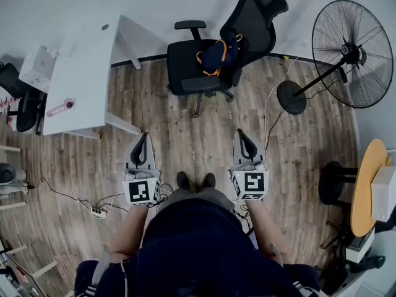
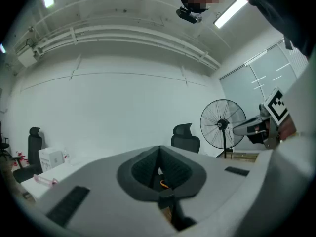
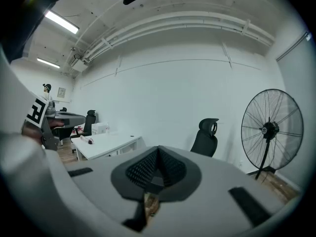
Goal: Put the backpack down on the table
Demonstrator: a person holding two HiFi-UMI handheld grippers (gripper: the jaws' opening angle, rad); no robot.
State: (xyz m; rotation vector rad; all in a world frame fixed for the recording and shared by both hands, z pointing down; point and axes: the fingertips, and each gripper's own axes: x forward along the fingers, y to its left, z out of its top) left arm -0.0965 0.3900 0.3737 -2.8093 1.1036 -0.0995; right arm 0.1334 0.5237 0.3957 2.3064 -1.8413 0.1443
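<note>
The dark blue backpack with orange trim (image 1: 218, 55) sits on the seat of the black office chair (image 1: 185, 67), at 12 o'clock from the person. The white worktop (image 1: 80, 73) is at 10 o'clock, well apart from the chair. The left gripper (image 1: 143, 136) and the right gripper (image 1: 242, 133) point ahead over the wooden floor (image 1: 185, 135). Both have their fingers pressed together and hold nothing.
</note>
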